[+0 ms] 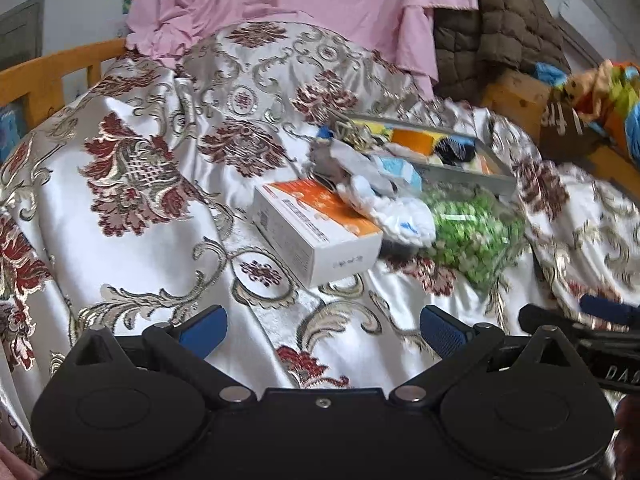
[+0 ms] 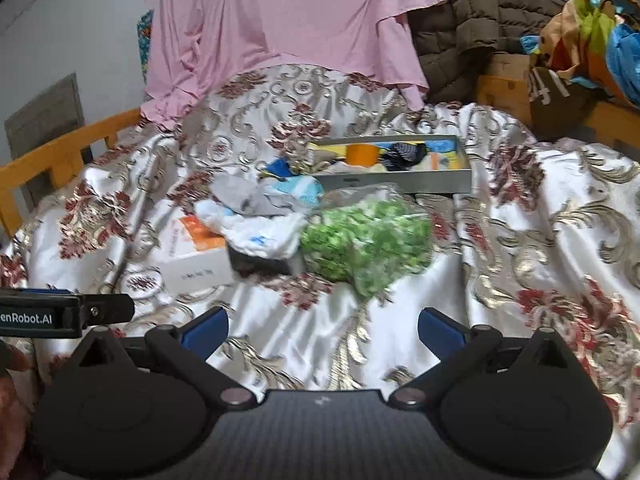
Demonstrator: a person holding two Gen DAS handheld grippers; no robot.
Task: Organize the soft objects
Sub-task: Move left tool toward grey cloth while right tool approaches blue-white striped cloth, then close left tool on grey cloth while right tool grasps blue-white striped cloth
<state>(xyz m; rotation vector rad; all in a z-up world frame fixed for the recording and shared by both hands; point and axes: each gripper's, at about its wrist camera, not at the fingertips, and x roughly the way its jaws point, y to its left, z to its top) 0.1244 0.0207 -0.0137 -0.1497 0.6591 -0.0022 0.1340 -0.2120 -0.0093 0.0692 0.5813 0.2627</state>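
A heap of soft things lies mid-bed: a green-and-white fluffy bundle [image 1: 472, 232] [image 2: 368, 240], a white cloth with blue marks [image 1: 396, 208] [image 2: 264, 232], a grey cloth [image 2: 244, 196] and a light blue piece [image 2: 300, 190]. Behind them a grey tray [image 1: 468, 176] [image 2: 400, 184] holds orange, dark and yellow items. A white-and-orange carton [image 1: 316, 232] [image 2: 196, 256] sits left of the heap. My left gripper [image 1: 322, 326] and right gripper [image 2: 322, 326] both hover open over the bedspread, short of the heap, with nothing between their fingers.
A white satin bedspread [image 1: 120, 220] with red and gold flowers covers the bed. Pink cloth [image 2: 288, 20] and a brown quilted jacket [image 2: 480, 20] hang behind. An orange wooden rail [image 1: 48, 72] runs at left. Colourful fabric [image 2: 596, 36] lies on a wooden ledge at right.
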